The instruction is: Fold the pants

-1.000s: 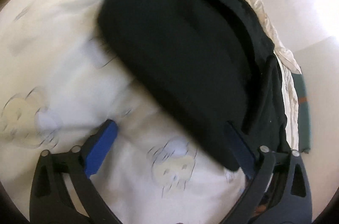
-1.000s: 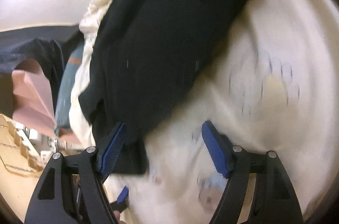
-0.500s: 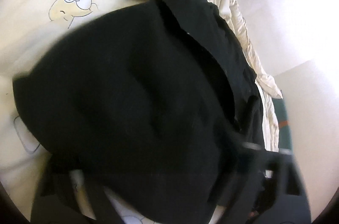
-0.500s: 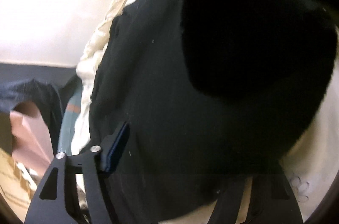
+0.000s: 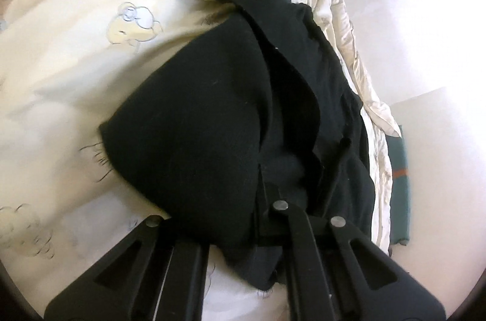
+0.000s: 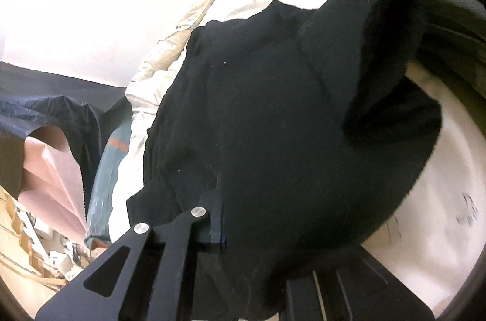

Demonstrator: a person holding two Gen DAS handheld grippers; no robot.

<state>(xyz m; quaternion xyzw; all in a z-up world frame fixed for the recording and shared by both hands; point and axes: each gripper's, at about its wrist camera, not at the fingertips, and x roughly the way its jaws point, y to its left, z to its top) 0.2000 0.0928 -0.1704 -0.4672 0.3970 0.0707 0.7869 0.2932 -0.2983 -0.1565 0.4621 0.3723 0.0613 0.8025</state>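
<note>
pants (image 5: 194, 120), black, lie on a cream quilt (image 5: 60, 72) printed with cartoon animals, along the quilt's edge next to a pale wall (image 5: 410, 17). we judge the task as early to midway: the cloth is already doubled in places, with one layer lapping over another in the left wrist view, but the shape is still irregular, with loose flaps and no tidy rectangle.

left gripper (image 5: 261, 199): fingers together, clamped on the near edge of the pants; the cloth drapes over and hides the pads. right gripper (image 6: 243, 223): jaws closing, with black cloth between them; one blue pad (image 6: 217, 217) shows pressed against the fabric, the other finger is buried under it. we read both as holding the same end of the garment, each at a separate corner.

done, as far as we see: both corners of the near end are gripped. left: carry that end over onto the far end, lay it flat, square the edges, and probably fold once more. a pink paper bag (image 6: 51, 166) and clutter sit beyond the bed, away from the work.
</note>
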